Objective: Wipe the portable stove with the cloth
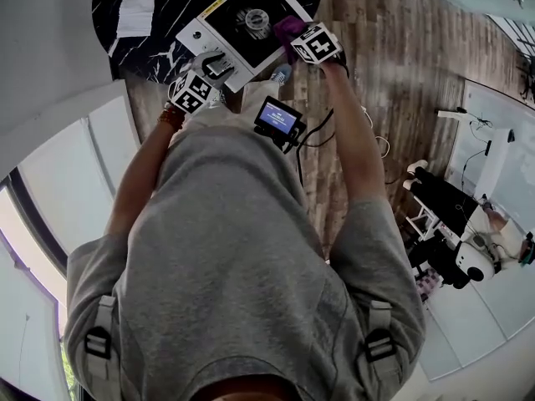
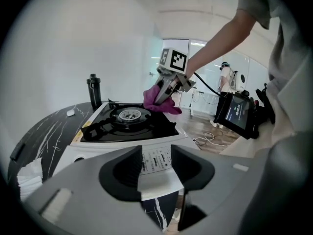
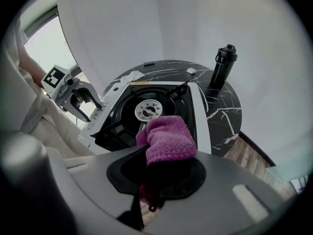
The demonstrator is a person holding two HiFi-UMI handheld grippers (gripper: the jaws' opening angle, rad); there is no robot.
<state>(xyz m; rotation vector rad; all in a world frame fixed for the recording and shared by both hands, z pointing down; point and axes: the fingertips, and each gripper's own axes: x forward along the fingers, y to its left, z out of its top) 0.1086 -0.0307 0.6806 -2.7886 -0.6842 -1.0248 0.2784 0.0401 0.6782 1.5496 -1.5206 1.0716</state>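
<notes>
Grey short-sleeved T-shirt; grey webbing shoulder straps with dark buckles. Reddish-brown band on left wrist. Pale beige trousers. Small blue-lit screen at waist, black cable trailing. Left gripper and right gripper: grey, each with black-and-white marker cube.

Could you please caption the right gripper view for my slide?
Right gripper shut on a purple cloth, by the black-topped stove.

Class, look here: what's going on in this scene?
A person works two grippers at a stove on a round table. The right gripper is shut on a purple cloth, held at the stove's top near the burner. The left gripper has its jaws apart around the stove's front edge.
</notes>
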